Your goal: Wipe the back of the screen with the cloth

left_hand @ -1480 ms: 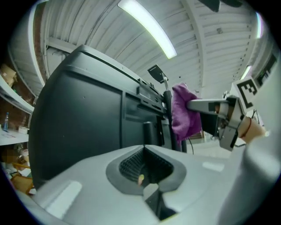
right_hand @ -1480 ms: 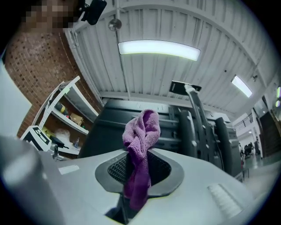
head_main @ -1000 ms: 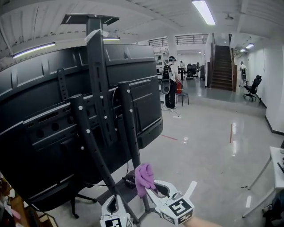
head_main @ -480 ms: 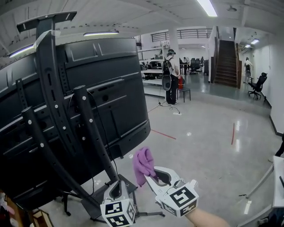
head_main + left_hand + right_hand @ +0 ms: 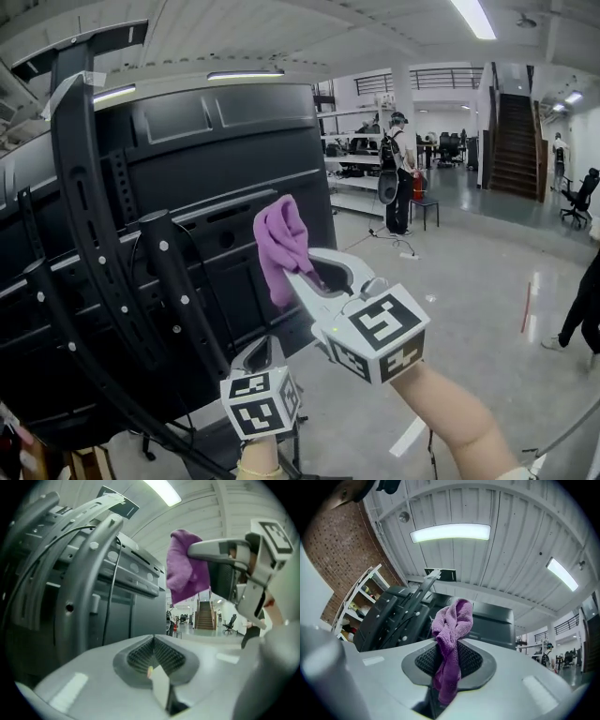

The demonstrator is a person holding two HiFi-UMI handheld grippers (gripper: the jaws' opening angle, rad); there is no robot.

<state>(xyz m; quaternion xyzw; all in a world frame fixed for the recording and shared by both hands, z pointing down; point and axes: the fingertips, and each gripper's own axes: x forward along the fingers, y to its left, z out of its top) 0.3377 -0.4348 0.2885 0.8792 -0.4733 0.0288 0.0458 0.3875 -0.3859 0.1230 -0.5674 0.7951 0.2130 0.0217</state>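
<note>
We stand in a wide hall with a polished floor (image 5: 469,300) and a staircase (image 5: 511,141) far off. Close on our left, the dark back of the screen (image 5: 244,159) fills the view, crossed by the black arms of its stand (image 5: 75,187).

Our right hand-held gripper (image 5: 298,277) is clamped on the purple cloth (image 5: 279,234). The cloth bunches above the jaws and hangs in front of the panel, near it, though we cannot tell whether it touches. Our left hand-held gripper (image 5: 258,354) sits lower, its jaws together with nothing held.

We see a few ways this could go wrong:

- **Losing the cloth:** only a narrow fold looks pinched, so dragging across the ribbed plastic could pull it free.
- **Scraping the housing:** the bunch is small, and pressing too flat might bring the hard jaw tips onto the panel.
- **Snagging:** the stand arms carry screw heads and a loose cable (image 5: 111,573) runs down the back, so a careless sweep could catch the cloth or tug the cable.
- **Rocking the screen:** a firm push might tip it on its stand, since our left hand-held gripper is not bracing it.
</note>
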